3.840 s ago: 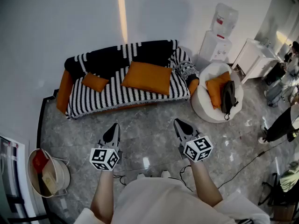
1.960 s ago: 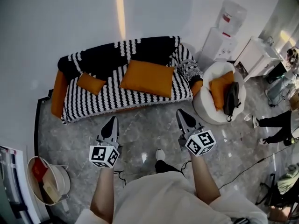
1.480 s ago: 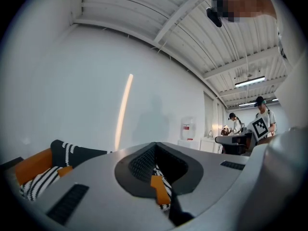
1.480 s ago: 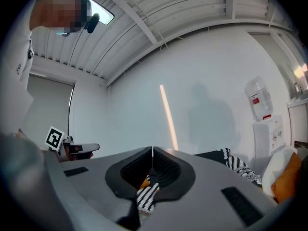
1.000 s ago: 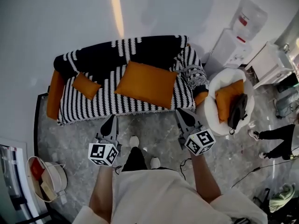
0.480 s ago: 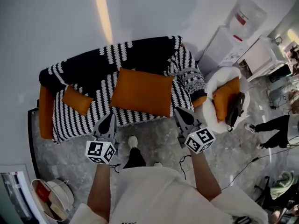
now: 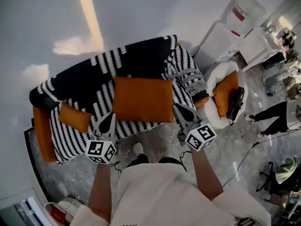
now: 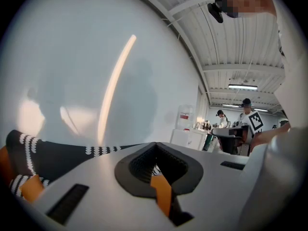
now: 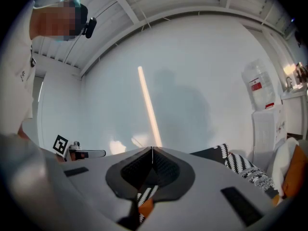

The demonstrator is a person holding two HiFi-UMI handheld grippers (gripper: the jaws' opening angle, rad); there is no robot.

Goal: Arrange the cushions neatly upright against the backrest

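A large orange cushion (image 7: 143,99) lies flat on the seat of a sofa (image 7: 75,135) draped in a black-and-white striped throw. A small orange cushion (image 7: 75,117) lies flat near the sofa's left end. My left gripper (image 7: 107,118) is shut and empty, its tip over the seat's front edge between the two cushions. My right gripper (image 7: 181,109) is shut and empty too, its tip by the large cushion's right front corner. In the left gripper view the small cushion (image 8: 32,188) shows at lower left, and orange shows behind the closed jaws.
A white round chair (image 7: 217,118) with another orange cushion (image 7: 225,92) and a dark bag (image 7: 234,104) stands right of the sofa. A water dispenser (image 7: 221,32) and white cabinet (image 7: 263,44) stand behind it. Cables (image 7: 244,157) run over the grey floor. People stand at far right.
Both grippers have come forward to the sofa: from over the floor in front of it to over the seat's front edge. Their jaws stayed shut. The cushions have not moved.
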